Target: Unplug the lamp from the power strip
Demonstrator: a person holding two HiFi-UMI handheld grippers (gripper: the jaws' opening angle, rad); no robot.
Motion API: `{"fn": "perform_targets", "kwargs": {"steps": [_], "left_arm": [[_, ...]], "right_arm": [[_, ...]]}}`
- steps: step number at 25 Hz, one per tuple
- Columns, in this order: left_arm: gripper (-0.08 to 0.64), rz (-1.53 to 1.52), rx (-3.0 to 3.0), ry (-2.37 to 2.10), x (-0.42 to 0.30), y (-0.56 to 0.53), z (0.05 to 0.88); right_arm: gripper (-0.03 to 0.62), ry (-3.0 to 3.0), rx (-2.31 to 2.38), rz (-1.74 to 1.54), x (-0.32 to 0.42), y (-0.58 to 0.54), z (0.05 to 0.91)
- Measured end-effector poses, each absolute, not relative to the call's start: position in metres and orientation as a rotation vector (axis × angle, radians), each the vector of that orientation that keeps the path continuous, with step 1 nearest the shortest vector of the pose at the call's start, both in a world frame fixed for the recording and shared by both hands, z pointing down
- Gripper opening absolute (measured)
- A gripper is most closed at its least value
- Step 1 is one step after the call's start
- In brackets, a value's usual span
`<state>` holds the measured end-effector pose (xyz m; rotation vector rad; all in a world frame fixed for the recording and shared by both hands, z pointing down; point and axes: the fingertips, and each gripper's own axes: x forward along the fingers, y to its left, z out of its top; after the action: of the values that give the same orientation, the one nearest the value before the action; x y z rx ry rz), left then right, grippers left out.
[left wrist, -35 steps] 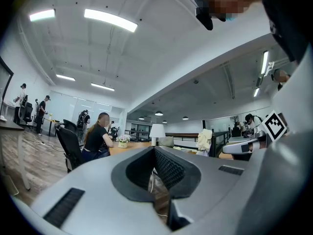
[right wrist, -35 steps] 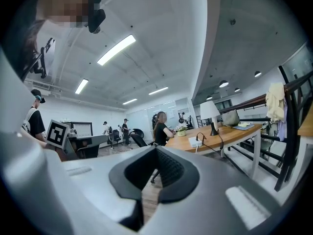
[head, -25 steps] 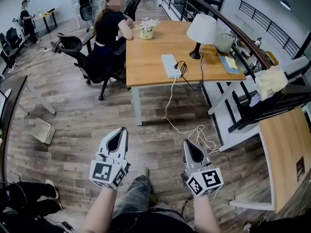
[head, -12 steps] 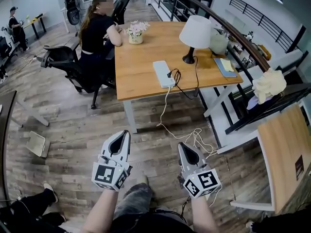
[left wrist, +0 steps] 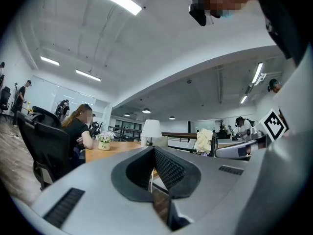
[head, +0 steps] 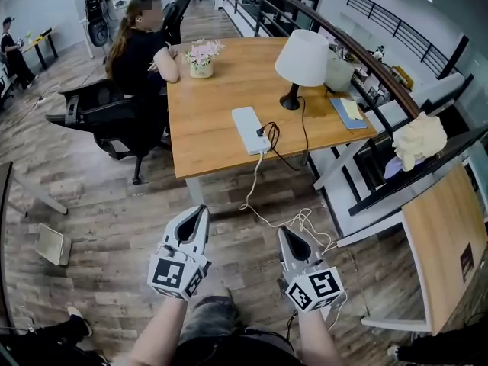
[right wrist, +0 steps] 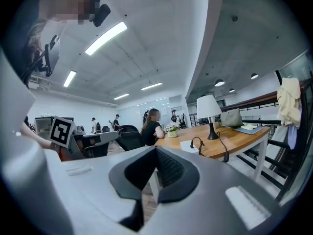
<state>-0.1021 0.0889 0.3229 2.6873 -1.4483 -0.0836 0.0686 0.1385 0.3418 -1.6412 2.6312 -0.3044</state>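
On the table (head: pixel 217 101), hard to make out: a black plug (head: pixel 261 131) is sitting at the near end of the power strip (head: pixel 249 130), but which socket is taking it is too small to tell.
Cut off: the person's forearms are running out of the head view's bottom edge, on the side away from the table.
Left gripper (head: pixel 200 212): its jaws are lying together with nothing between them; it is hanging over the floor (head: pixel 114 212), well short of the table, touching nothing.
Right gripper (head: pixel 284 232): its jaws are pressing shut on nothing; it is pointing toward the table, well apart from it.
Lamp (head: pixel 302 58): it is standing upright on the table's far right part, its black cord (head: pixel 304 128) looping over the table's near edge and back to the plug.
White cord (head: pixel 254 180): it is dropping off the table's near edge and coiling on the floor in front of the table.
Table top: wooden, also bearing a flower pot (head: pixel 201 65) near its far left corner.
Room: a seated person (head: pixel 137 52) is leaning on the table's left side; a railing (head: pixel 366 67) is running past the table's right side.
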Motion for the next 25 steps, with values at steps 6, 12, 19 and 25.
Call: {"fn": "perform_targets", "kwargs": {"steps": [6, 12, 19, 25], "left_arm": [[-0.005, -0.097, 2.692, -1.42, -0.105, 0.067, 0.329], [-0.005, -0.096, 2.688, -1.415, -0.109, 0.058, 0.329], [-0.004, -0.097, 2.682, -1.408, -0.103, 0.045, 0.333], [-0.005, -0.1, 2.687, -1.405, -0.096, 0.025, 0.334]], "right_arm": [[0.008, 2.622, -1.656, -0.311, 0.062, 0.117, 0.344], [0.008, 2.633, -1.654, -0.319, 0.057, 0.108, 0.343], [0.008, 2.655, -1.633, -0.321, 0.057, 0.091, 0.346], [0.008, 2.652, -1.613, -0.347, 0.059, 0.064, 0.353]]}}
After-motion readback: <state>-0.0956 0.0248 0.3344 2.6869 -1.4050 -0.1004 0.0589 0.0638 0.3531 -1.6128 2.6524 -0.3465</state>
